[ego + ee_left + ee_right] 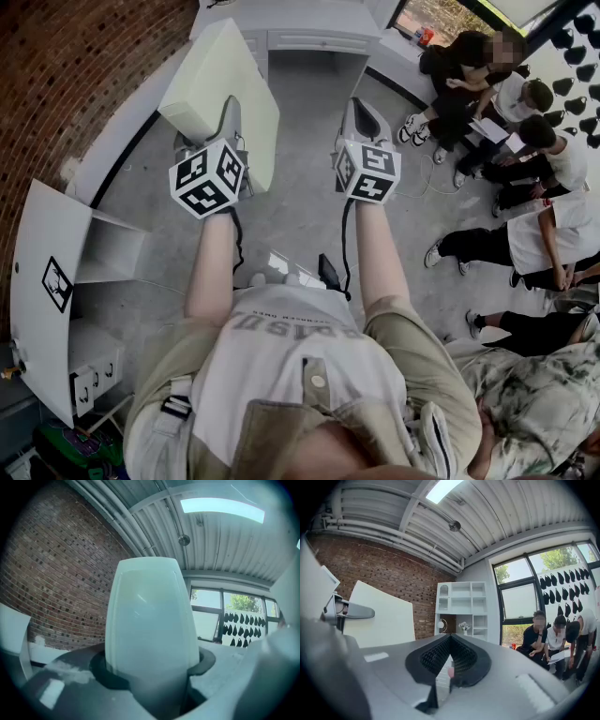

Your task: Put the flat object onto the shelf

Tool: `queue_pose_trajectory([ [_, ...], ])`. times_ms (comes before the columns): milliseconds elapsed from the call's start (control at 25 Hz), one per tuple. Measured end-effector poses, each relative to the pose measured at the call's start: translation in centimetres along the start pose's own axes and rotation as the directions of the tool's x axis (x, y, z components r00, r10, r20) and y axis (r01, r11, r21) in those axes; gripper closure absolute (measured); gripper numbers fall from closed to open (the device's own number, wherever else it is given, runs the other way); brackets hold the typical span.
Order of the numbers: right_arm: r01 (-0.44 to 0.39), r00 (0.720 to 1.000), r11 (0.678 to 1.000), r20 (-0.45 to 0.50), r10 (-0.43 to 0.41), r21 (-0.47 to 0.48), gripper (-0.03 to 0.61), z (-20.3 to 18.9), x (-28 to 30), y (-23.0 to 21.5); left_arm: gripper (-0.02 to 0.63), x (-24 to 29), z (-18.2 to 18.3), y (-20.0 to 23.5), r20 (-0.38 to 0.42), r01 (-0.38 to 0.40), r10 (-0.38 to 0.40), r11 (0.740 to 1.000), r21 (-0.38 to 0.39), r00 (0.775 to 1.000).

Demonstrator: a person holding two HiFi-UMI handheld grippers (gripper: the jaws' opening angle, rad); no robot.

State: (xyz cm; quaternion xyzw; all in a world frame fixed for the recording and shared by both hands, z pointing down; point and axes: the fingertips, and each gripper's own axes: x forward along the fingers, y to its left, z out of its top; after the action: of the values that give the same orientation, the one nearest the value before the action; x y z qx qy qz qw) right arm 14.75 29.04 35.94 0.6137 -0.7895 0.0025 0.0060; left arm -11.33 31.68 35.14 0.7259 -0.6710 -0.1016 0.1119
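The flat object is a pale, cream-white board (220, 84) that stands on edge in front of me. My left gripper (232, 127) is shut on its lower edge and points level. In the left gripper view the board (150, 616) rises between the jaws and fills the centre, pinched at my left gripper (152, 679). My right gripper (364, 120) hangs beside it to the right, shut and empty. In the right gripper view my right gripper (450, 644) has its ribbed pads together, and the board (382, 616) shows at the left. The white shelf unit (461, 604) stands ahead against the brick wall.
A white open cabinet (56, 281) stands at my left by the brick wall (75, 75). White furniture with drawers (309, 37) runs along the far side. Several people (506, 141) sit at the right on the grey floor (300, 206). A cable (345, 244) trails from the right gripper.
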Motion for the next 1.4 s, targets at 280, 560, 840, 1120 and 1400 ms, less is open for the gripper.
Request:
queue_pose_trajectory([
  [280,0.012,1.000,1.000,0.007,-0.012,-0.005,0.578,0.2,-0.2,-1.4,0.302,0.4,-0.4,-1.2,0.004,0.009,-0.009,1.000,-0.009,1.000],
  [560,0.017,1.000,1.000,0.020,-0.017,-0.004,0.578,0.6,0.1,-2.2,0.302,1.0,0.0,-1.7,0.026,0.016,-0.016,0.999,-0.036,1.000],
  [840,0.019,0.999,1.000,0.027,-0.019,0.011,0.578,1.1,0.4,-2.7,0.302,1.6,0.0,-1.8,0.044,0.015,-0.011,0.995,-0.094,0.999],
  [1120,0.026,0.999,0.976,0.018,-0.030,0.217,0.577,-0.3,-0.4,-3.3,0.302,1.6,-0.6,-1.6,0.065,0.032,-0.018,0.976,-0.216,0.998],
  [1400,0.048,0.998,0.851,0.007,-0.060,0.522,0.512,-4.4,-4.1,-3.9,0.302,2.0,-1.4,-1.0,0.092,0.047,-0.013,0.925,-0.377,0.996],
])
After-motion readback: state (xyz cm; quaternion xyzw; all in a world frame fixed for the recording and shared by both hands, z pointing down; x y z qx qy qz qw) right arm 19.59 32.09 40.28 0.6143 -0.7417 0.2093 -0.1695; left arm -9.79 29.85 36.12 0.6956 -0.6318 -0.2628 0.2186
